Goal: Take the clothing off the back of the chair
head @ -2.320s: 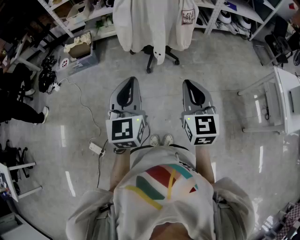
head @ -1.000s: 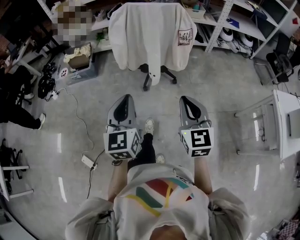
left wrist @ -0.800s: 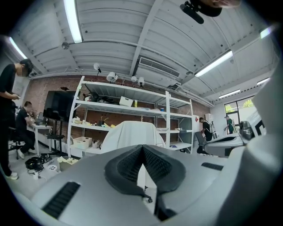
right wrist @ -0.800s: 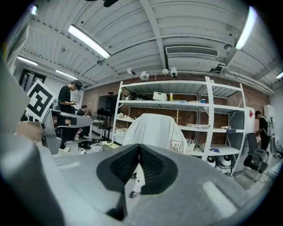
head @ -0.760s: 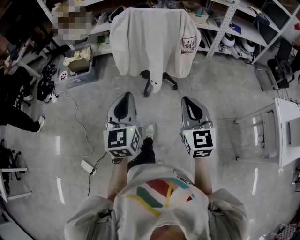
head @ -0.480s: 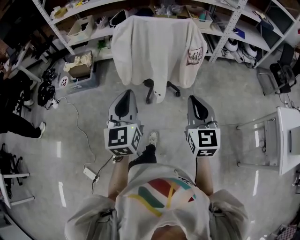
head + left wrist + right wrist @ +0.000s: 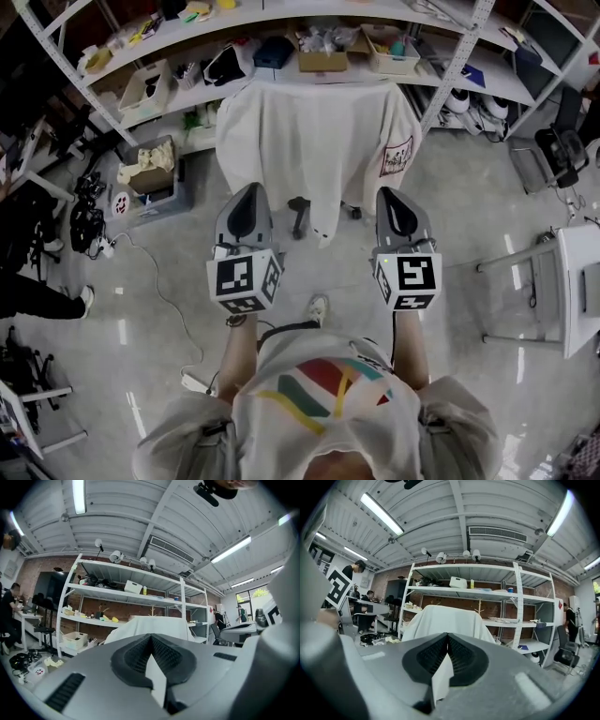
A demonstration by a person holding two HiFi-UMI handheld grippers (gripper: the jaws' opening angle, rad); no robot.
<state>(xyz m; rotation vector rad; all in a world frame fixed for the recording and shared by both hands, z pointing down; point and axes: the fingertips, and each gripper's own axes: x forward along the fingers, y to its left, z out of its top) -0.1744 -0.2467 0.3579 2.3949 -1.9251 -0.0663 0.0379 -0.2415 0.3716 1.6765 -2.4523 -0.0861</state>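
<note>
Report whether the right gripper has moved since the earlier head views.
Yes. The right gripper has advanced toward the chair: its tips now overlap the hem of the white garment in view, where bare floor separated them before.

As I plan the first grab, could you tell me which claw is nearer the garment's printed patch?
Right. The right claw sits short of the printed patch; the left claw faces the opposite side of the white garment.

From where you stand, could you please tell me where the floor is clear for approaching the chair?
Bare floor lies in front of the chair that carries the clothing, and to its right, up to the white table. The left is crowded with a bin and cables, and the shelves stand close behind the chair.
</note>
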